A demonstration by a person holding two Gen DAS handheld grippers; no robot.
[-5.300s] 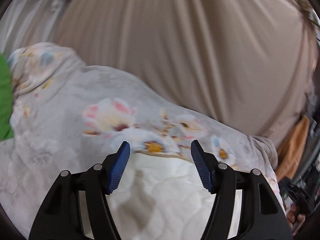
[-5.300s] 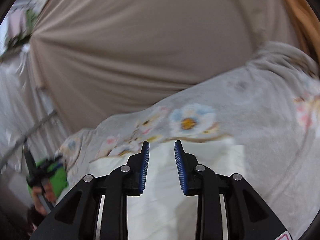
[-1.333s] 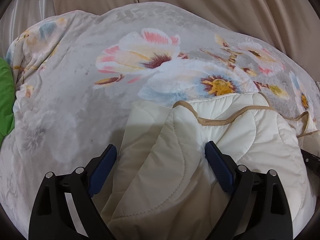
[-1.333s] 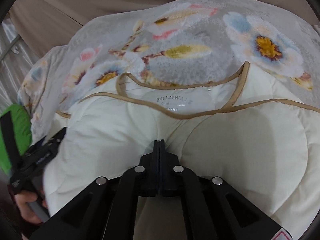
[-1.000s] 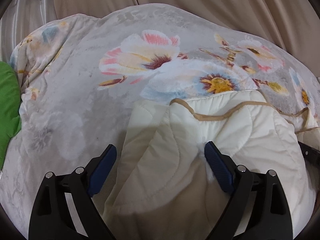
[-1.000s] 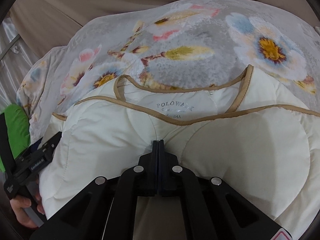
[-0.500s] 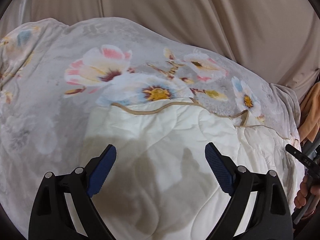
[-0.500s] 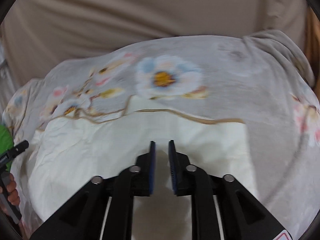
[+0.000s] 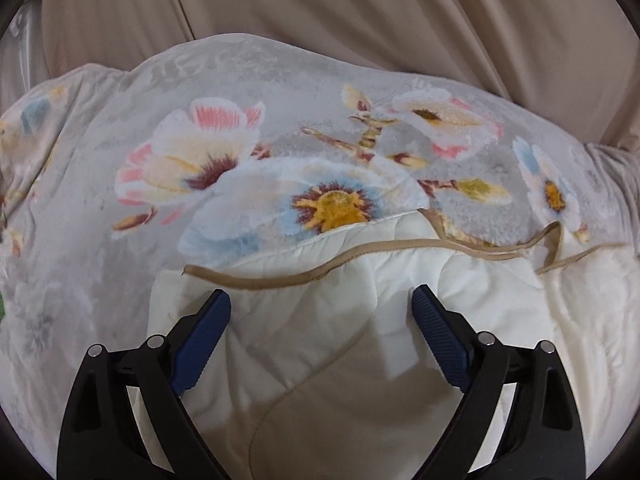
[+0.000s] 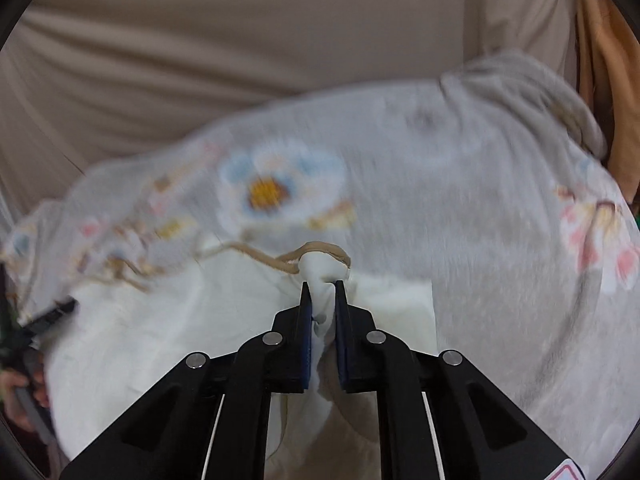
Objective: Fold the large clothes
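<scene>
Right wrist view: right claw closing on a bunched fold of cream quilted garment, pads pressing cloth at tan-trimmed edge. Left wrist view: left claw spread wide above same garment, pinching nothing. Garment lying on floral blanket, beige curtain behind.
</scene>
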